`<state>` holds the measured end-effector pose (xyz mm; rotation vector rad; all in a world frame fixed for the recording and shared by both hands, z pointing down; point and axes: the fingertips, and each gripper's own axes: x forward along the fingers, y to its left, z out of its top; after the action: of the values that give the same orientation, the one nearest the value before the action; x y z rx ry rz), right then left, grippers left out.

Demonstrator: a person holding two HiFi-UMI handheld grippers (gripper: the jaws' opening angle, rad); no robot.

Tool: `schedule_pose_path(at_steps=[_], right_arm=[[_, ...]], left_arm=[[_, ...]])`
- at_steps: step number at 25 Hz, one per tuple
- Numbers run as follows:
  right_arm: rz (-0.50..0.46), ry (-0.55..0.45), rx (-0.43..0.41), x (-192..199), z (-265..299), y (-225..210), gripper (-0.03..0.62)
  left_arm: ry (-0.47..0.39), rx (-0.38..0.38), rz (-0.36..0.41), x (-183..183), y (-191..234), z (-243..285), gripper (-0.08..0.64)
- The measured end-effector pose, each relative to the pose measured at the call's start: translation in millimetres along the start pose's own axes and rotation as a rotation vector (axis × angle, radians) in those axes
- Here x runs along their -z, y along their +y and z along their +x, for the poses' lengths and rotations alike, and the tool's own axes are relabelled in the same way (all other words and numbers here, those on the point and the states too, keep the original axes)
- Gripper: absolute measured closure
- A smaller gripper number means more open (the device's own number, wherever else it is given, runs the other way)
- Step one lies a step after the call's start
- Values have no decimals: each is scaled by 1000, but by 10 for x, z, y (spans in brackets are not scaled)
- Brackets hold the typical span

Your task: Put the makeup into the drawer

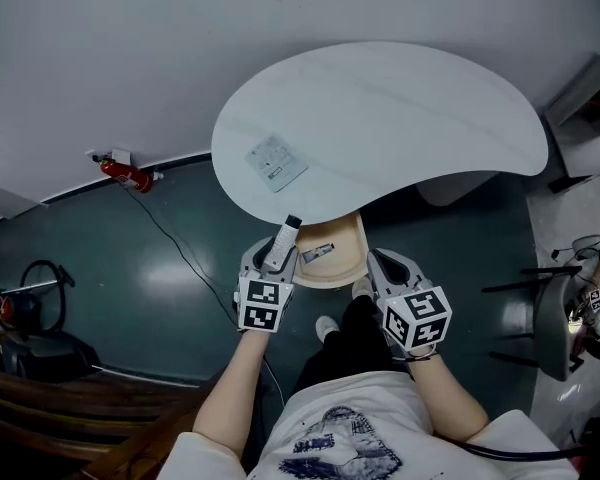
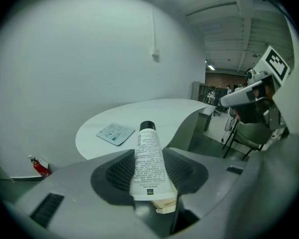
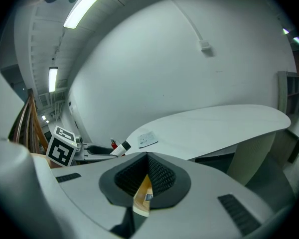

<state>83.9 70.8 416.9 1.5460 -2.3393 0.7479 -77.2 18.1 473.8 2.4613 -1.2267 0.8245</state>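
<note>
Head view, risk: the table [image 1: 400,118] edge overhangs the drawer [image 1: 348,260] just ahead of the left gripper [image 1: 278,256], which clamps the tube [image 2: 149,158] by its tail. The projecting cap could strike that edge and pivot the tube loose. The right gripper [image 3: 144,179] is closed and empty. Count: one table, one drawer, two grippers, one tube, one sachet [image 1: 276,162].
</note>
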Motion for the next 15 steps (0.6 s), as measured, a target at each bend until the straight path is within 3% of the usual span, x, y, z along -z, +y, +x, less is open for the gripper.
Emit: schedule_pose_path(at_steps=[15], right_arm=[[47, 37, 25, 367, 84, -256, 572]], left_arm=[[50, 80, 8, 290, -372, 333, 333]])
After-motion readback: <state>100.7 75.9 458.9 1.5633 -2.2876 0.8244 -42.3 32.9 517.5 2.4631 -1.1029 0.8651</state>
